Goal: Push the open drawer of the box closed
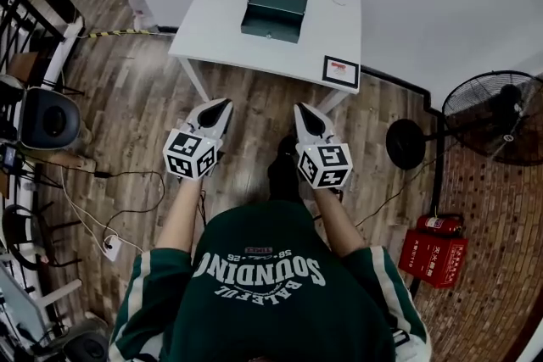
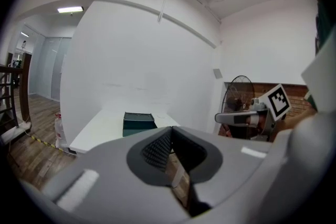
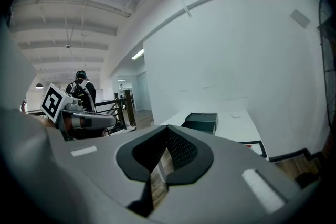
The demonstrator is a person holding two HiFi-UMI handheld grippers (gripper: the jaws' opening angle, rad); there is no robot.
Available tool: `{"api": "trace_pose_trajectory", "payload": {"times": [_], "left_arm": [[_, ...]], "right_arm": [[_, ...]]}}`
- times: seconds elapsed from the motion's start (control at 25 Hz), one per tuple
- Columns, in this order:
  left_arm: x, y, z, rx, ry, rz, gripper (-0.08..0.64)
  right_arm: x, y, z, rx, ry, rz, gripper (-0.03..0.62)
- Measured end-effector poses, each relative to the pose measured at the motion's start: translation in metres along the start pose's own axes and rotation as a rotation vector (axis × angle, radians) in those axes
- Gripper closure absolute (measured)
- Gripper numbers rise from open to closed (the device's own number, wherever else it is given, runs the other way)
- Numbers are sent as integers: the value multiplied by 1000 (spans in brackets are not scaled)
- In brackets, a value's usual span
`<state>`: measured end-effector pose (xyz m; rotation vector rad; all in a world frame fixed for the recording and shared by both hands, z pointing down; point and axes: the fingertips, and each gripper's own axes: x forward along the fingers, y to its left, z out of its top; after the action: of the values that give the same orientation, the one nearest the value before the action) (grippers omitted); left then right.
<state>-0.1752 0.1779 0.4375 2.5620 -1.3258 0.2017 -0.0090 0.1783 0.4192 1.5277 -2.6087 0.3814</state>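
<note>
**Two grippers, one open drawer, a stretch of floor between**

Two handheld tools, the left gripper and the right gripper, hover side by side above the wood floor. Each has its jaws drawn together on nothing. The green box sits toward the far side of the white table, well apart from both grippers, with its drawer pulled out toward the person. The task appears to be at the approach stage, with nothing yet touching the drawer. The next move calls for bringing a gripper over the table's near edge, setting its closed tips squarely against the drawer front, and pushing straight. An off-centre push could slide the whole box back rather than shut it. A framed card lies at the table's near right corner, off the direct line. A standing fan, a red extinguisher case and floor cables flank the route without blocking it.
</note>
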Motion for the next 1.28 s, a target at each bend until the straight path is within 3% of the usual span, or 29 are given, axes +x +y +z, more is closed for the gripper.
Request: {"api": "trace_pose_trajectory", "payload": {"times": [0.4, 0.88, 1.28], "left_arm": [[102, 46, 13, -23, 36, 15, 511], [245, 106, 48, -63, 74, 109, 511], [295, 130, 59, -84, 76, 179, 511]], "right_arm": [[86, -71, 19, 24, 29, 10, 591], [221, -168, 70, -20, 73, 132, 591], [281, -196, 89, -42, 83, 222, 591]]}}
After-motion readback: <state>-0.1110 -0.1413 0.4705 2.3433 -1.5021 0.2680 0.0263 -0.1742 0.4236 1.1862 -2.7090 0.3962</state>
